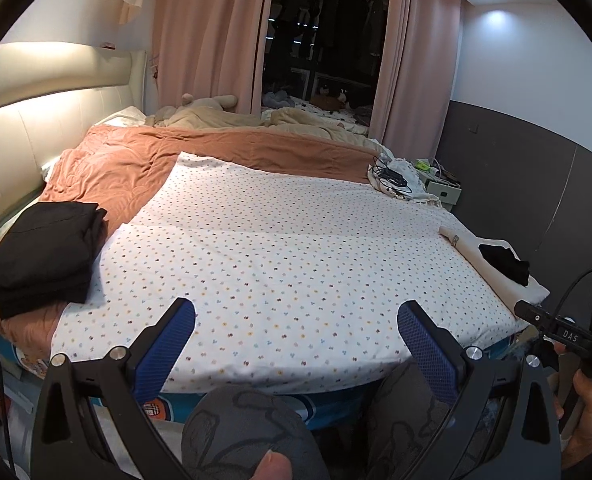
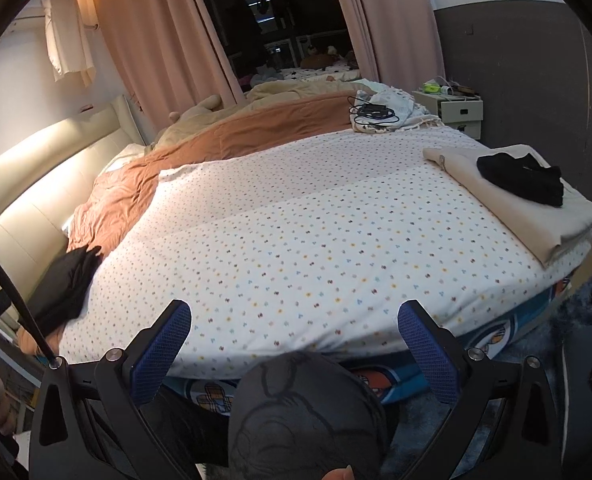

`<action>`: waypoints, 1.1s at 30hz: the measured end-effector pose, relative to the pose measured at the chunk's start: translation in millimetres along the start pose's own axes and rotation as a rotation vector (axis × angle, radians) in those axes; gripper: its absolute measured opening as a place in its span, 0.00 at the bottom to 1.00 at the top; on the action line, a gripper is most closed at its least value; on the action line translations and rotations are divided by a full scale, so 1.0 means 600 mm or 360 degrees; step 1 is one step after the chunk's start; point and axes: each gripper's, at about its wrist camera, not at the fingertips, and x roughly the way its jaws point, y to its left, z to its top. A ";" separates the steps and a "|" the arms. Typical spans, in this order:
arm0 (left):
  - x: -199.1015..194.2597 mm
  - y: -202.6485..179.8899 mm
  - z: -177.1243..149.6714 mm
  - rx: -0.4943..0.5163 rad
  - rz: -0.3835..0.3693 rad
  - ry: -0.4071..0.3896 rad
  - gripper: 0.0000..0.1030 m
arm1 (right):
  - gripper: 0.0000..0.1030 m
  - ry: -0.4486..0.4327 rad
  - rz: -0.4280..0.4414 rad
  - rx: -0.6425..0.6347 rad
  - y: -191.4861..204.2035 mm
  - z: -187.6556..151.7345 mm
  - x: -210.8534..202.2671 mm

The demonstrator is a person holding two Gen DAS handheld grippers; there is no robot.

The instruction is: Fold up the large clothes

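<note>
Hovering at the near edge of the bed, the left gripper (image 1: 296,324) and right gripper (image 2: 295,322) both have their blue-padded jaws spread wide and hold nothing. A folded black garment (image 1: 42,254) lies at the left edge on the rust-coloured quilt (image 1: 136,160). A small black garment (image 2: 522,178) rests on a folded cream cloth (image 2: 536,216) at the right edge of the dotted sheet (image 1: 276,248).

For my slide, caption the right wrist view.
Open tongs over a dotted sheet, black garment on beige stack.
</note>
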 end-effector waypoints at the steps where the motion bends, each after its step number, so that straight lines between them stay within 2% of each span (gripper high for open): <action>1: -0.008 0.000 -0.006 0.0001 0.0003 -0.0015 1.00 | 1.00 -0.0002 -0.0011 -0.0011 0.006 -0.007 -0.005; 10: -0.059 -0.004 -0.039 0.0030 0.0020 -0.0088 1.00 | 1.00 -0.0068 -0.0090 -0.0089 0.047 -0.054 -0.049; 22: -0.105 -0.024 -0.057 0.0088 0.0015 -0.0159 1.00 | 1.00 -0.0162 -0.0058 -0.0067 0.039 -0.092 -0.091; 33: -0.120 -0.031 -0.054 0.0114 -0.0013 -0.0195 1.00 | 1.00 -0.0200 -0.0052 -0.0086 0.028 -0.118 -0.113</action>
